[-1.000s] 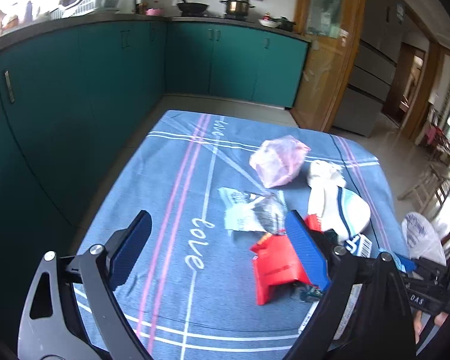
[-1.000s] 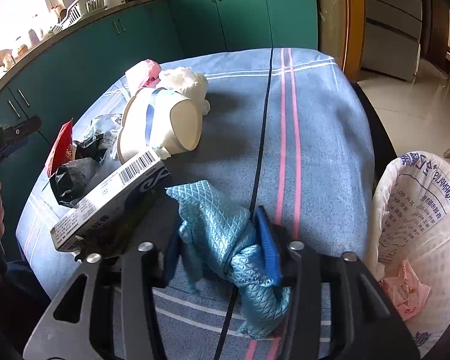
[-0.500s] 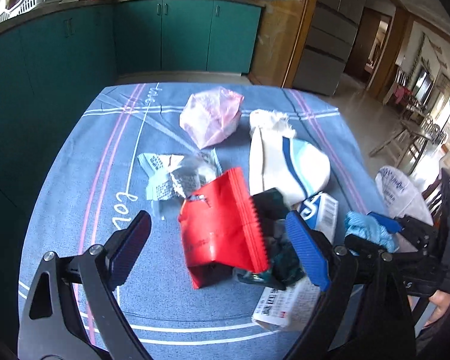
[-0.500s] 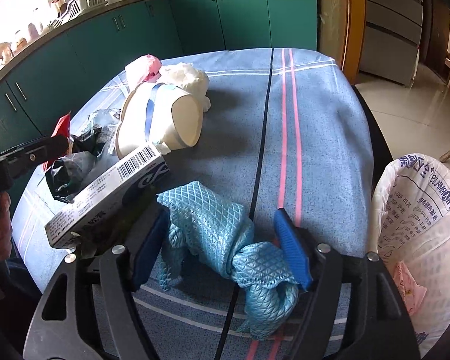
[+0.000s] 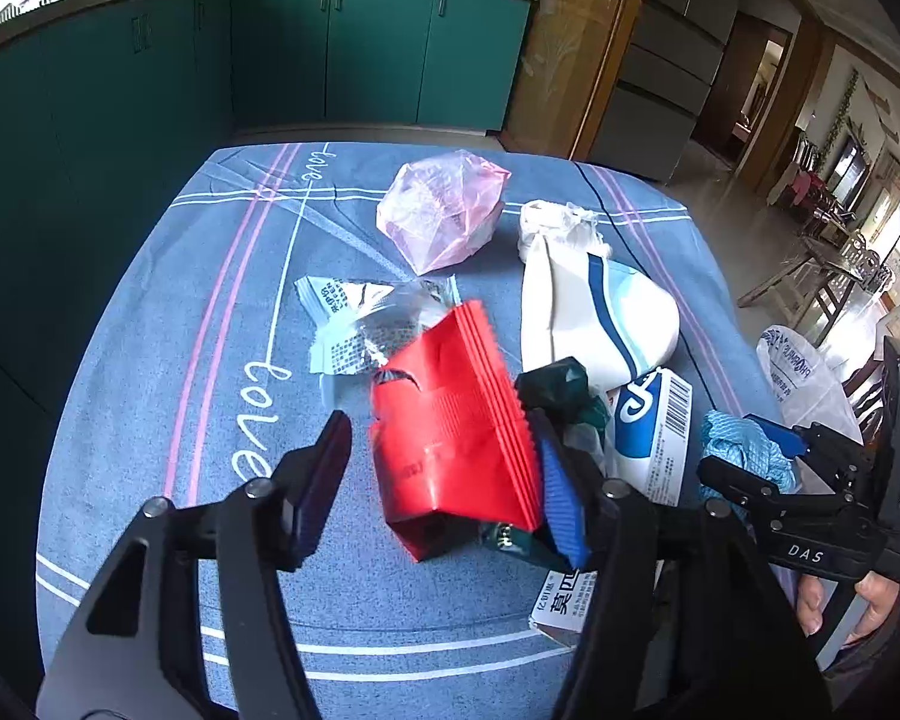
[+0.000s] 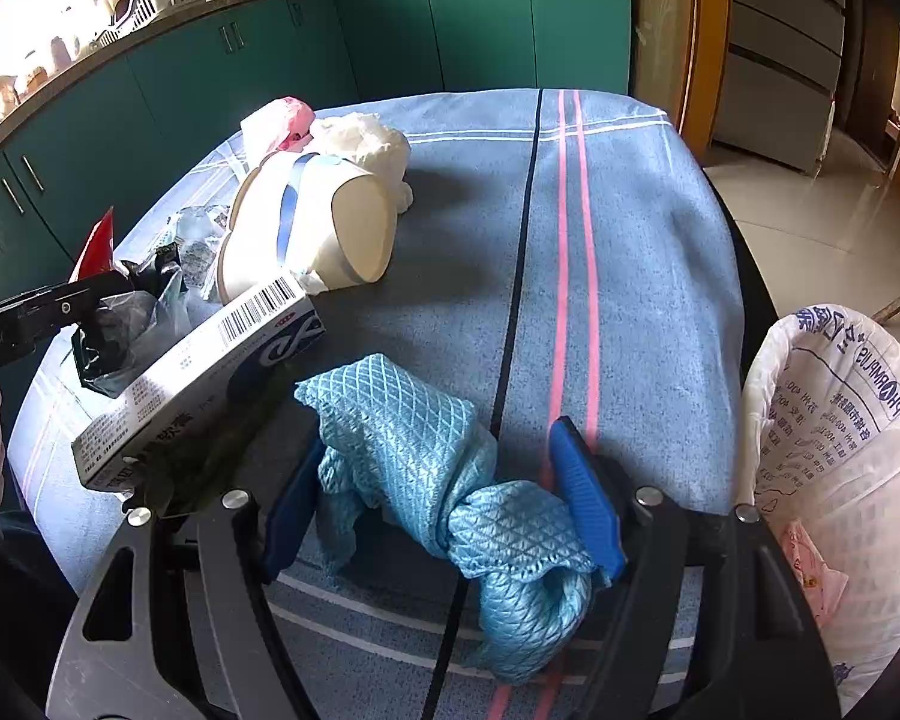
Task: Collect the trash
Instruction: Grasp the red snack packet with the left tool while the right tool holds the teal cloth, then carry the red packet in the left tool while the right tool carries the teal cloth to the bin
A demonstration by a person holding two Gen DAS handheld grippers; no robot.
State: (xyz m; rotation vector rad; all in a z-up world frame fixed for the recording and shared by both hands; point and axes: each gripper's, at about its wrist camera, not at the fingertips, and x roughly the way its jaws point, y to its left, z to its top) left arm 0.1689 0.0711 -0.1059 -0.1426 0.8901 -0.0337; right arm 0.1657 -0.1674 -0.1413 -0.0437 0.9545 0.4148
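Note:
My left gripper (image 5: pixel 441 483) is open around a red wrapper (image 5: pixel 453 429) lying on the blue tablecloth (image 5: pixel 168 324); the jaws stand on each side of it, closing in. A dark green wrapper (image 5: pixel 561 387) and a white and blue box (image 5: pixel 648 438) lie just right of it. My right gripper (image 6: pixel 444 510) is open, with a crumpled light blue cloth (image 6: pixel 414 456) lying between its jaws. The box (image 6: pixel 192 378) sits left of the cloth. A white trash bag (image 6: pixel 840 450) hangs open at the table's right edge.
A pink plastic bag (image 5: pixel 441 213), a silver wrapper (image 5: pixel 366 324), a white paper cup (image 5: pixel 594 318) on its side and crumpled white tissue (image 5: pixel 561 222) lie further back. Teal cabinets (image 5: pixel 270 54) stand behind. The table edge (image 6: pixel 744 276) drops off on the right.
My left gripper has swung right over the red wrapper and its jaws have narrowed around it. My right gripper has opened and let go of the blue cloth.

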